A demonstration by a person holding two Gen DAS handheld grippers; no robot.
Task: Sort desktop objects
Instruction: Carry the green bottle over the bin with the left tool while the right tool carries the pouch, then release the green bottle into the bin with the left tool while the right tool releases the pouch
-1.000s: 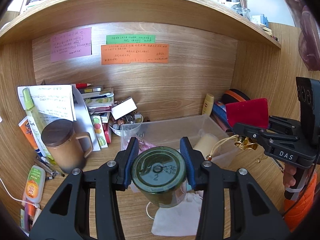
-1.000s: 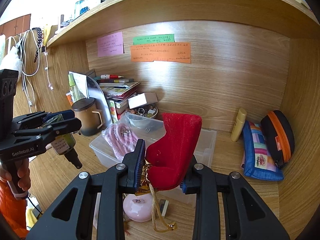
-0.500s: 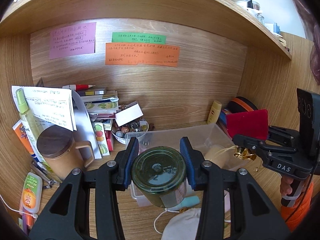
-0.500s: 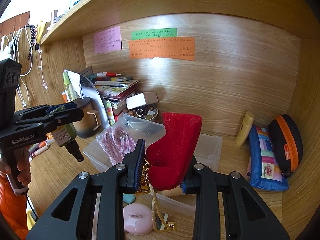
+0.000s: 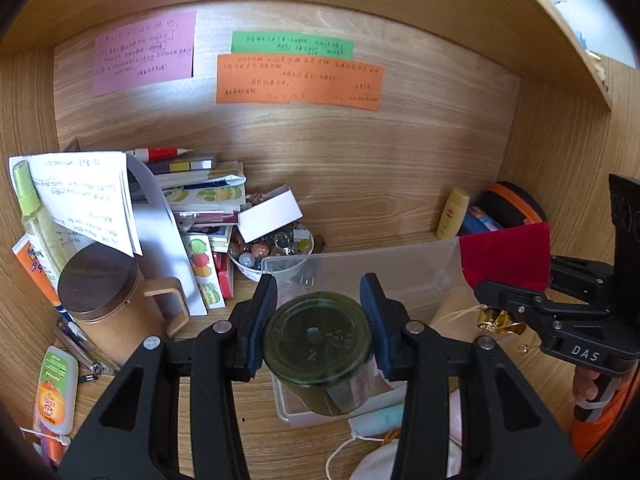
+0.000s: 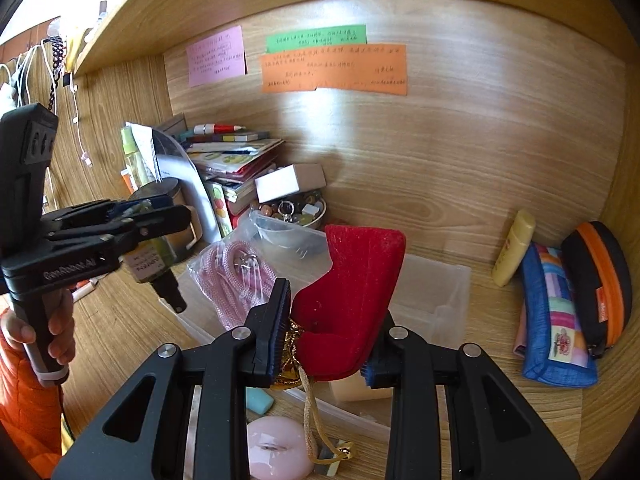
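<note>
Your left gripper (image 5: 318, 328) is clamped on the green bottle (image 5: 318, 346); your right gripper (image 6: 326, 330) grips the red pouch (image 6: 352, 300). Lower each squarely over the clear bin (image 6: 436, 292) before releasing.

Black hand-held gripper (image 5: 318, 320), orange sleeve (image 6: 24, 412)

A wooden desk (image 5: 256, 436) inside a wood-panelled alcove carries everything. At the left of the left wrist view stands a brown lidded mug (image 5: 106, 296), with an orange-labelled tube (image 5: 54, 392) lying flat at lower left. A clear plastic bin (image 5: 360, 276) sits mid-frame; behind it are a bowl of beads (image 5: 272, 248) and a book stack (image 5: 204, 196) (a white box leans there). In the right wrist view, a striped pouch (image 6: 556, 316) and a yellow bottle (image 6: 514, 248) rest at right.
</note>
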